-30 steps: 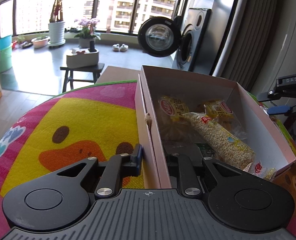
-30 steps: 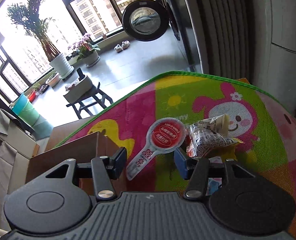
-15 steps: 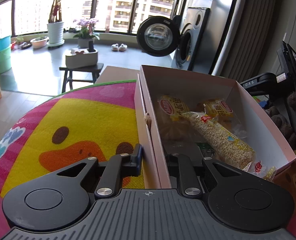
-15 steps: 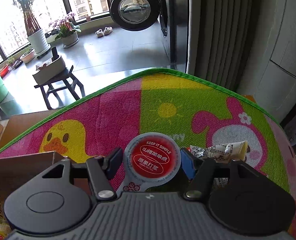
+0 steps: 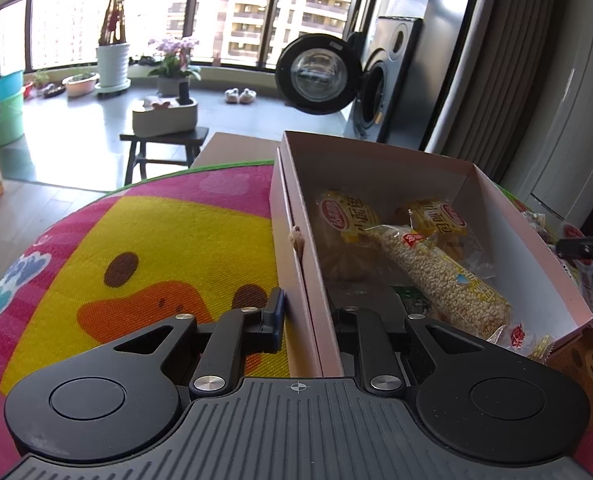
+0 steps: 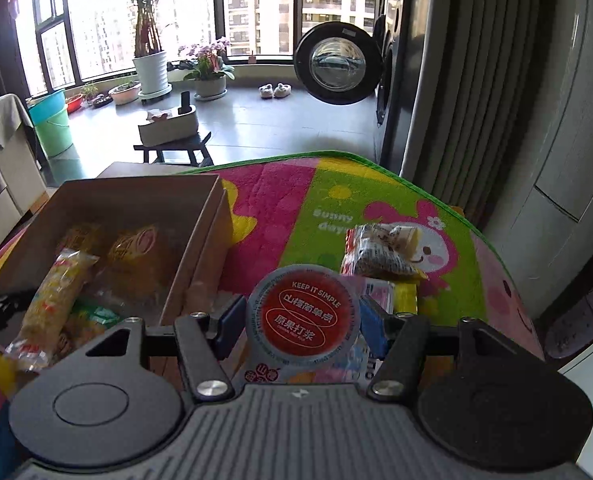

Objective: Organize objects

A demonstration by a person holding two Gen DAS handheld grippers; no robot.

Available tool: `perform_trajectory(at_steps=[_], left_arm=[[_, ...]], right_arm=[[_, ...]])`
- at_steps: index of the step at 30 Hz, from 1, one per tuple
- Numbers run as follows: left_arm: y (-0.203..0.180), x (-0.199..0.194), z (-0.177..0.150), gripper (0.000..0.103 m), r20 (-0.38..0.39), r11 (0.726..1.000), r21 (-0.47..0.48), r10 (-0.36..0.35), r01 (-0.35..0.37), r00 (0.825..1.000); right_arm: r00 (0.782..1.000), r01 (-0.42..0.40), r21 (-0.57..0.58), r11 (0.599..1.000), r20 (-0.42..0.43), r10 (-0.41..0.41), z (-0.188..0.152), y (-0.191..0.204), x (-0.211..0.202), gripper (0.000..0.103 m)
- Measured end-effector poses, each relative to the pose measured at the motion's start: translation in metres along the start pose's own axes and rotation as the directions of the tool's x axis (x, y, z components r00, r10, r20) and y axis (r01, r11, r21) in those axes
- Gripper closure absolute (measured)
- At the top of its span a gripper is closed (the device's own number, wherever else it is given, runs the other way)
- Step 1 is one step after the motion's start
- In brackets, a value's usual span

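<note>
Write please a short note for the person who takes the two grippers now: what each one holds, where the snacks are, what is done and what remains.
Left gripper: shut on the near-left wall of the pink box, steadying it.
Right gripper: shut on the red-lidded snack cup, held above the mat, just right of the box.
Done: two yellow bread packs, a puffed-rice bar and some smaller packets lie inside the box.
Left: put the cup into the box, then collect the wrapped snack and the flat packets on the mat.
</note>
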State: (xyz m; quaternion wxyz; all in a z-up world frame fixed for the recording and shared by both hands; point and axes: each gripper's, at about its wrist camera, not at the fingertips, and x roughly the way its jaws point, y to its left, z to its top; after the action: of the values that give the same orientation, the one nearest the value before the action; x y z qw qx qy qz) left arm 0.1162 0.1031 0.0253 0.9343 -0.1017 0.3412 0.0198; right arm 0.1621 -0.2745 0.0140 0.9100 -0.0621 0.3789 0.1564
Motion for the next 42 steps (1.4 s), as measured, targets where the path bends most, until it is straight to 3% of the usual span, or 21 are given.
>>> perform_trajectory(at_steps=[5, 10, 12, 15, 17, 19, 22, 24, 25, 28, 34, 40, 42], left_arm=[[0.0, 0.0, 0.001, 0.084, -0.002, 1.0, 0.0, 0.004, -0.004, 1.0], [0.0, 0.001, 0.001, 0.084, -0.004, 1.0, 0.002, 0.007, -0.007, 1.0], [0.0, 0.001, 0.001, 0.085, -0.004, 1.0, 0.003, 0.008, -0.008, 1.0], [0.0, 0.001, 0.001, 0.085, -0.004, 1.0, 0.004, 0.009, -0.009, 1.0], [0.0, 0.001, 0.001, 0.085, -0.004, 1.0, 0.002, 0.008, -0.008, 1.0], [0.0, 0.001, 0.001, 0.084, -0.003, 1.0, 0.002, 0.008, -0.008, 1.0], [0.0, 0.001, 0.001, 0.084, -0.004, 1.0, 0.005, 0.007, -0.007, 1.0], [0.0, 0.001, 0.001, 0.084, -0.004, 1.0, 0.006, 0.006, -0.006, 1.0], [0.001, 0.001, 0.001, 0.084, -0.004, 1.0, 0.005, 0.006, -0.006, 1.0], [0.002, 0.001, 0.001, 0.084, -0.004, 1.0, -0.001, -0.002, 0.002, 1.0], [0.003, 0.001, 0.001, 0.083, -0.001, 1.0, -0.004, -0.007, 0.007, 1.0], [0.005, 0.001, 0.0, 0.083, -0.002, 1.0, -0.008, -0.013, 0.013, 1.0], [0.005, 0.001, 0.0, 0.083, -0.001, 1.0, -0.008, -0.013, 0.013, 1.0]], right_arm=[[0.997, -0.061, -0.112, 0.992, -0.054, 0.056, -0.046, 0.021, -0.037, 0.042], [0.987, -0.075, -0.193, 0.978, -0.156, 0.045, -0.087, 0.038, -0.037, 0.042], [0.988, -0.065, -0.198, 0.978, -0.15, 0.036, -0.09, 0.042, -0.04, 0.042], [0.994, -0.105, -0.167, 0.98, -0.057, 0.096, -0.072, 0.048, -0.055, 0.042], [0.985, -0.17, -0.116, 0.979, 0.007, 0.172, -0.052, 0.052, -0.065, 0.042], [0.962, -0.266, -0.067, 0.962, 0.044, 0.269, -0.03, 0.059, -0.066, 0.042], [0.919, -0.394, -0.007, 0.919, 0.019, 0.394, -0.003, 0.076, -0.043, 0.042], [0.917, -0.397, -0.002, 0.918, -0.023, 0.397, 0.006, 0.091, -0.018, 0.043], [0.918, -0.392, 0.004, 0.92, -0.053, 0.392, 0.008, 0.098, -0.006, 0.049], [0.887, -0.43, 0.093, 0.898, -0.143, 0.439, 0.012, 0.104, 0.028, 0.075], [0.89, -0.424, 0.136, 0.895, -0.121, 0.44, 0.019, 0.112, 0.049, 0.075], [0.891, -0.425, 0.13, 0.896, -0.113, 0.44, 0.015, 0.116, 0.044, 0.073], [0.907, -0.404, 0.109, 0.908, -0.083, 0.414, 0.012, 0.109, 0.029, 0.072]])
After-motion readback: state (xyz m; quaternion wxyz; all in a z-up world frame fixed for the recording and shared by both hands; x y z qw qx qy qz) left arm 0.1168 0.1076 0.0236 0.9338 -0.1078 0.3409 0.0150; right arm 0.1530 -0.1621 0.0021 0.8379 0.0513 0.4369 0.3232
